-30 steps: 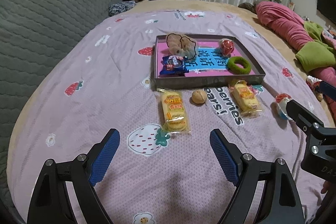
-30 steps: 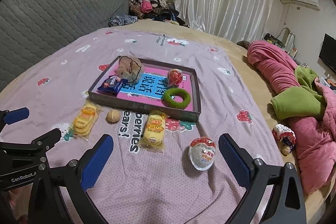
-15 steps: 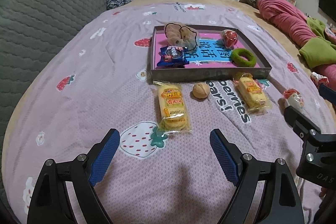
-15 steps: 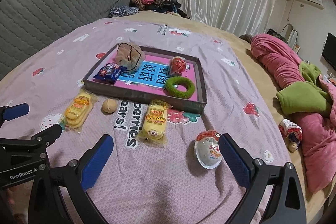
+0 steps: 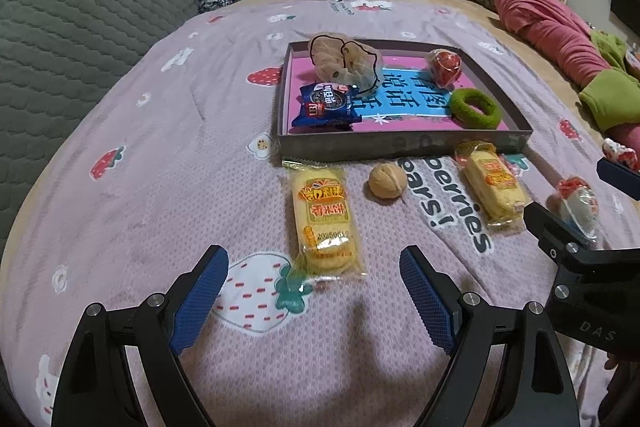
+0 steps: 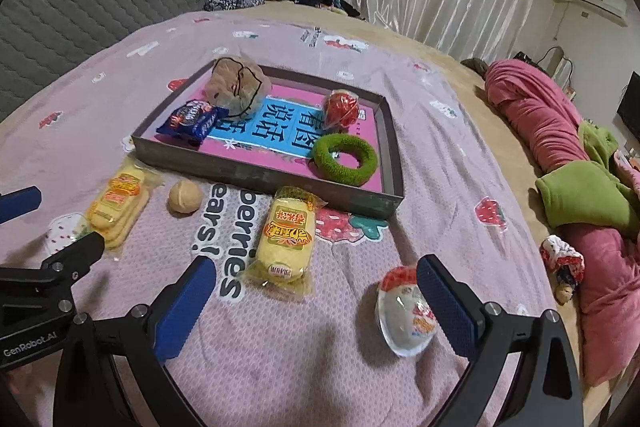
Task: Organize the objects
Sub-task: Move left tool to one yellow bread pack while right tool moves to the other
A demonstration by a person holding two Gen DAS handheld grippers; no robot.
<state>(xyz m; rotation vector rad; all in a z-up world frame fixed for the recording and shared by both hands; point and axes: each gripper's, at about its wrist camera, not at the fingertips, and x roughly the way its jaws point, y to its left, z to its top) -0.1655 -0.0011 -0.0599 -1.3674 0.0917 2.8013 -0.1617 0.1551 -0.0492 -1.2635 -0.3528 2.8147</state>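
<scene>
Both views are fisheye cameras riding on hand-held tools, each looking forward and steeply down along its own two blue-padded fingers at a bed [image 5: 168, 163] spread with a pink strawberry-print sheet.

The left wrist view sits low and near the sheet, facing the shallow tray [image 5: 400, 145] almost square on, with the curtained window beyond.

The right wrist view stands further right, so the tray [image 6: 256, 173] appears turned at an angle.

Both views share the tray, the wrapped snacks before it, and the walnut [image 5: 387, 182] [image 6: 185, 196].

Each camera also catches the other tool at its frame's edge.
</scene>
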